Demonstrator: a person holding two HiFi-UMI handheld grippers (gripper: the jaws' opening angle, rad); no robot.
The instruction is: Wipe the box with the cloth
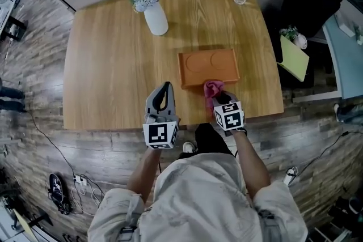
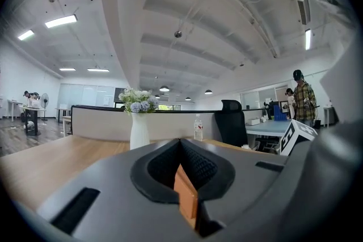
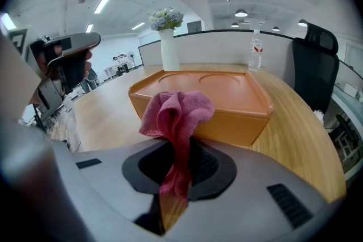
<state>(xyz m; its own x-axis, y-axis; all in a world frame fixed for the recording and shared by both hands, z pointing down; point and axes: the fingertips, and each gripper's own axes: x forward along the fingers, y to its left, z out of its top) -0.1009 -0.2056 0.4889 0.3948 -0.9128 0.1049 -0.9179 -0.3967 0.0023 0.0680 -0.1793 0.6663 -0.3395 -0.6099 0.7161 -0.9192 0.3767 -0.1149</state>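
Right tongs (image 3: 177, 164) pinch crumpled pink cloth (image 3: 177, 113) beside orange box (image 3: 229, 90).

L gripper (image 1: 165, 86) jaws together, seemingly empty; R gripper (image 1: 221, 96) clamped on cloth (image 1: 212, 88).

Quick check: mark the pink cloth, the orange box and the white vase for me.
Crumpled pink cloth (image 3: 177, 113): right gripper view, on its bunched upper folds.
Flat orange rectangular box (image 1: 207, 64): head view, on its top face.
Tall white vase (image 1: 156, 21): head view, on its body.
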